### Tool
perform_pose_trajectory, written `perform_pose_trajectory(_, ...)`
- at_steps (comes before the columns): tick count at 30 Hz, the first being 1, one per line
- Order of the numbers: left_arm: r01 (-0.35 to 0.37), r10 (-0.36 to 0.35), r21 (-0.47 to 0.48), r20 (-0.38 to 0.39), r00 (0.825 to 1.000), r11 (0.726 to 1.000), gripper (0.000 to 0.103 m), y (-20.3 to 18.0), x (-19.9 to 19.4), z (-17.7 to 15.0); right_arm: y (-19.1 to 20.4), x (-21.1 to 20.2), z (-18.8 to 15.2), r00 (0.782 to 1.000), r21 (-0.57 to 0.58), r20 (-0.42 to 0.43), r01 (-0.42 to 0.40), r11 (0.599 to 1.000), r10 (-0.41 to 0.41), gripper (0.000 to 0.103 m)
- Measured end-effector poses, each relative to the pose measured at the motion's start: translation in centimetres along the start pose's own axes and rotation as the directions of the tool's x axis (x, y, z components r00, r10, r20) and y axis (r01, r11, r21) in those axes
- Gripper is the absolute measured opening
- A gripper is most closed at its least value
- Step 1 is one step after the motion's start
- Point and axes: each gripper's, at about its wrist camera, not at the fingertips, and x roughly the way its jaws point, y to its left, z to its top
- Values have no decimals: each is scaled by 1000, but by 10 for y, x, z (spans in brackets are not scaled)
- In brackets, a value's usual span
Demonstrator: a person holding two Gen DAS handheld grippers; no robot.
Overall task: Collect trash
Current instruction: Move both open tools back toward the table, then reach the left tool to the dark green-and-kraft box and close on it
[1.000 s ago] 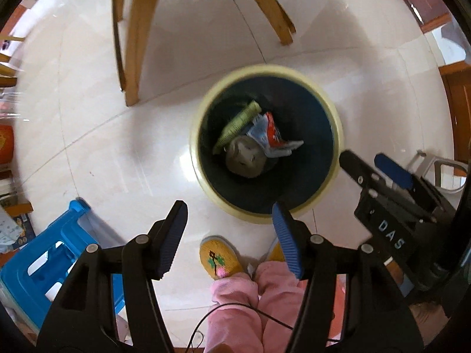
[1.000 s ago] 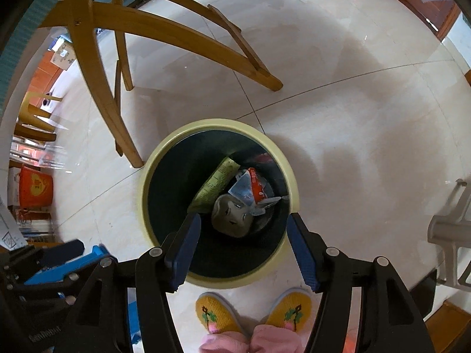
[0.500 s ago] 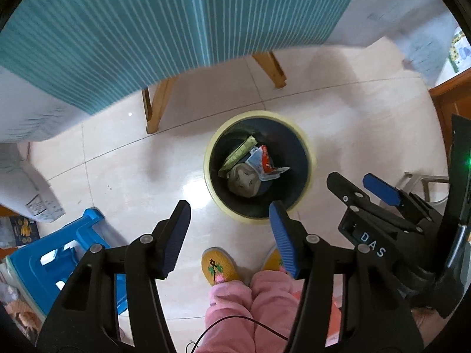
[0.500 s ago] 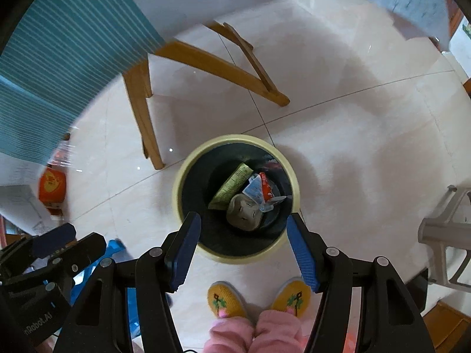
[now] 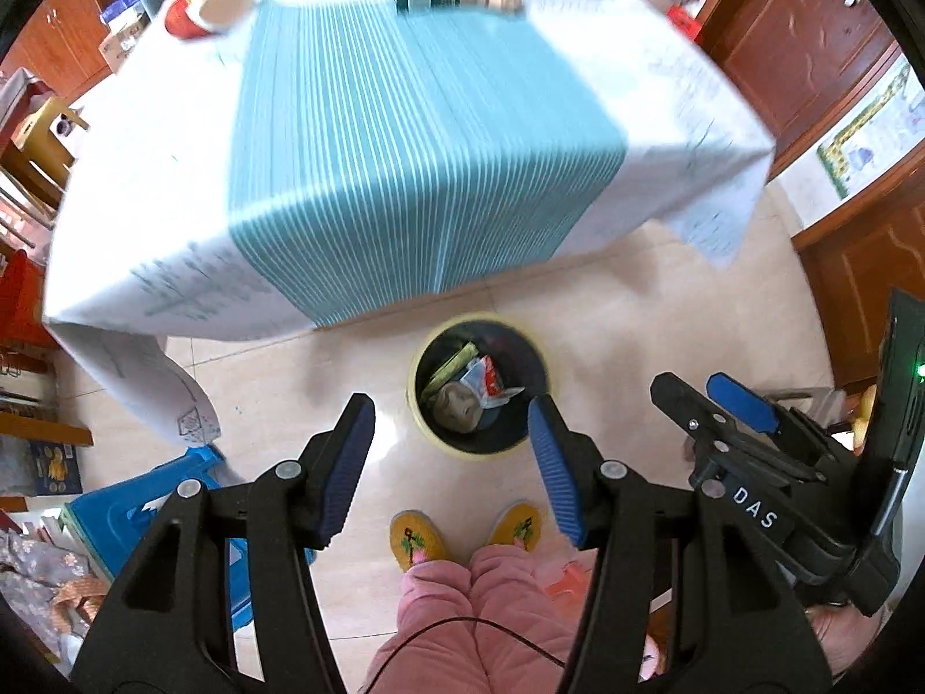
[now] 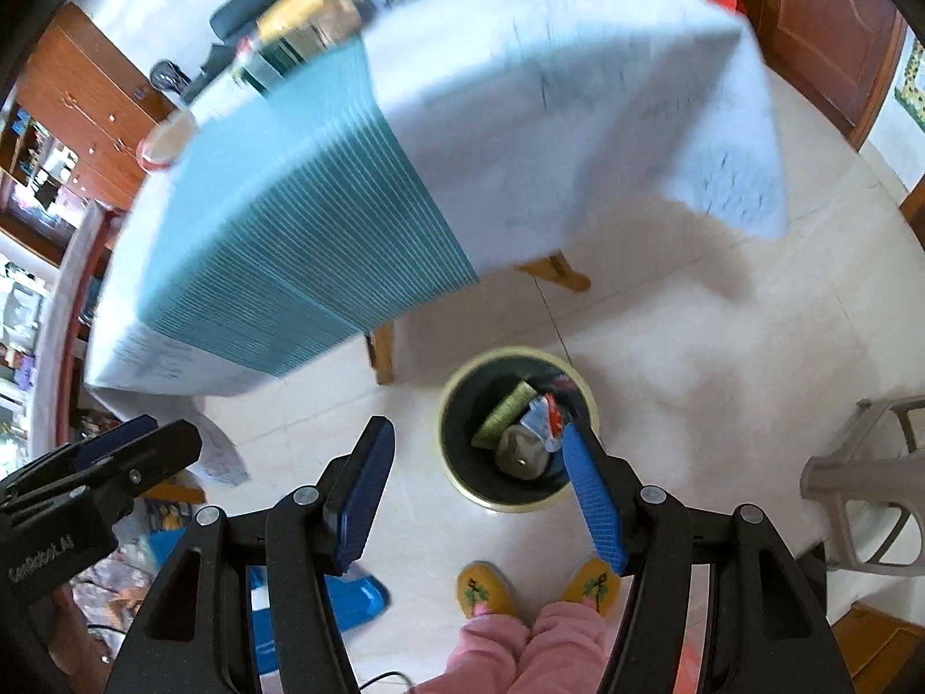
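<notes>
The trash (image 5: 469, 384) — a green packet, a crumpled wrapper and a grey wad — lies in the bin (image 5: 425, 427) on the floor; it looks light, soft and crinkly, best pinched at an edge or fold. Both the left tongs (image 5: 451, 462) and right tongs (image 6: 480, 494) gape with nothing between them. More clutter sits blurred at the tabletop's (image 5: 404, 133) far end, the overhanging cloth (image 6: 300, 243), a blue stool (image 5: 144, 512) and the person's slippers (image 5: 417, 539) crowding the bin.

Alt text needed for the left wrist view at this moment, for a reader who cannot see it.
The empty, open left gripper points down at a yellow-rimmed bin on the tiled floor, holding wrappers and a grey lump. A table with a teal striped runner fills the upper frame; yellow slippers show below, the right gripper at right.
</notes>
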Motion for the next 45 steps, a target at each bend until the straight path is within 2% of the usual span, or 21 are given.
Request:
perform_pose_trajectory(5, 31, -31, 5, 49, 998, 1000, 52, 4, -50, 13, 15, -53, 16, 998, 10, 69, -10, 1000, 10, 62)
perform_pose_trajectory(12, 28, -35, 48, 153, 988, 998, 52, 14, -106, 42, 33, -120, 42, 983, 0, 182, -19, 1000, 19, 62)
perform_pose_trajectory(20, 33, -56, 93, 256, 965, 995, 52, 29, -144, 84, 57, -167, 78, 956, -33, 294, -13, 999, 22, 62)
perform_pose_trajectory(24, 29, -66, 135, 283, 957, 990, 52, 34, -152, 110, 73, -182, 98, 938, -52, 345, -14, 999, 31, 62)
perform_pose_trajectory(30, 26, -81, 202, 266, 960, 979, 52, 36, -143, 147, 89, -185, 124, 929, -75, 369, -10, 997, 37, 62)
perform_pose_trajectory(37, 9, -58, 232, 206, 977, 973, 52, 30, -99, 185, 82, -157, 171, 940, -119, 334, -25, 993, 64, 62)
perform_pose_trajectory(43, -44, 4, 255, 155, 988, 966, 52, 14, -41, 229, 56, -108, 239, 953, -171, 278, -76, 982, 123, 62)
perform_pose_trajectory(45, -77, 41, 266, 138, 990, 961, 52, 5, -17, 250, 46, -86, 270, 962, -197, 232, -96, 976, 141, 62)
